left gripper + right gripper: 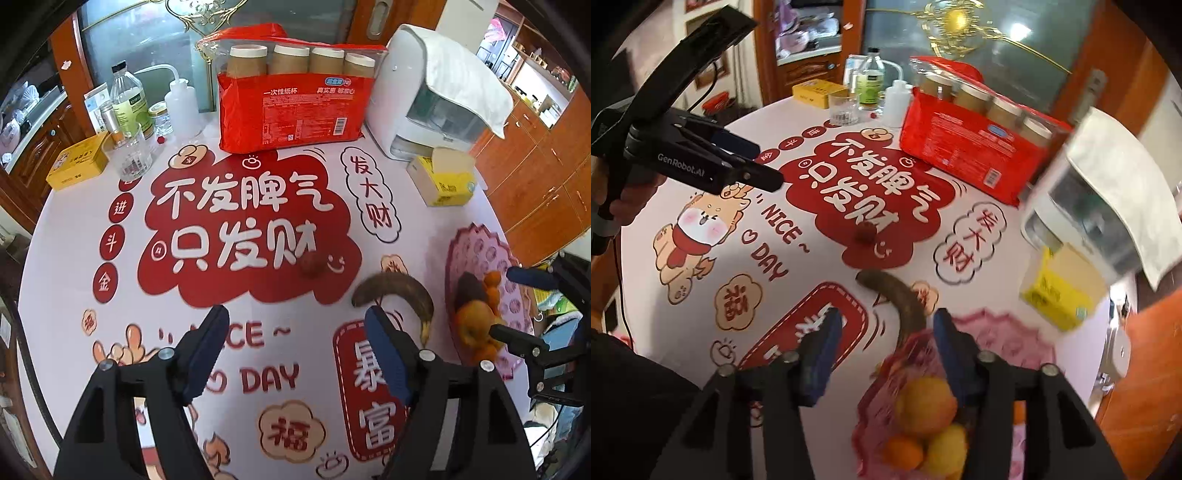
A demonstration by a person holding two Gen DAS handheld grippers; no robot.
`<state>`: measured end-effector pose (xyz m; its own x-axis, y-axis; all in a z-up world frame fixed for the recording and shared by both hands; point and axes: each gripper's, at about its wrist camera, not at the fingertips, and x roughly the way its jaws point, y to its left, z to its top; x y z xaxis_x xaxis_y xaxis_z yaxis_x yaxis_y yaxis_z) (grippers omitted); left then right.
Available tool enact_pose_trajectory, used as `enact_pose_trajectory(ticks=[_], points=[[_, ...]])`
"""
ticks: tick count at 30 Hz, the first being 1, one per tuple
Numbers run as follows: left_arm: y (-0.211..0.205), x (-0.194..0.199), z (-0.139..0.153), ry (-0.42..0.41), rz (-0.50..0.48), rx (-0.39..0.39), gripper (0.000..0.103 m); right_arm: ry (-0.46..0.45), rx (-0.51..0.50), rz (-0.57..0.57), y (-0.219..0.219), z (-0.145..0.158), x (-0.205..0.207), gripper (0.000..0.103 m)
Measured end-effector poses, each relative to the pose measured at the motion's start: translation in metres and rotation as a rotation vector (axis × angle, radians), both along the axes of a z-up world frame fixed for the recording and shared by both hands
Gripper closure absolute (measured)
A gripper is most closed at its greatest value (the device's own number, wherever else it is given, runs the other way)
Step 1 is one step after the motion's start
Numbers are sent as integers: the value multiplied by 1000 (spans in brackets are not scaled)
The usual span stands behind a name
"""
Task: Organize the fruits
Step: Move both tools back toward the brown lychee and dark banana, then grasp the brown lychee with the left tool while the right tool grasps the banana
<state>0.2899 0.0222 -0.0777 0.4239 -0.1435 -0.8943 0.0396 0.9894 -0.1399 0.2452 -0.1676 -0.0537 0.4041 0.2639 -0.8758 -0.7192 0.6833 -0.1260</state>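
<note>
Both tongs released, empty: left tongs (299, 325) over the printed worktop (258, 295), dark overripe curved banana (397, 290) just beyond; right tongs (884, 330) above the pink scalloped fruit plate (1008, 336).

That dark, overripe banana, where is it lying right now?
The banana lies on the printed tablecloth, just left of the pink fruit plate and nearer the camera than the small red fruit. In the right wrist view it curves ahead of the open fingers.

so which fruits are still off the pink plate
The dark overripe banana beside the pink plate and the small red fruit mid-table; the oranges are on it.
</note>
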Motion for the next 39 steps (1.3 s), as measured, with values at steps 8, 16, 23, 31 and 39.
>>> enact_pose_trajectory(ticks=[8,16,23,31,39], points=[[-3,36,-38,25,9,-32,28,78,-98,119,26,-38,48,46],[-12,63,-79,35,-12,-90,28,180,-167,165,39,-84,70,46],[-24,74,-113,2,-27,-103,30,258,-201,178,38,-117,83,46],[-39,82,-142,-20,-44,-81,38,291,-219,188,39,-138,92,46],[-39,80,-150,-100,-20,-94,47,312,-266,193,43,-156,94,46]])
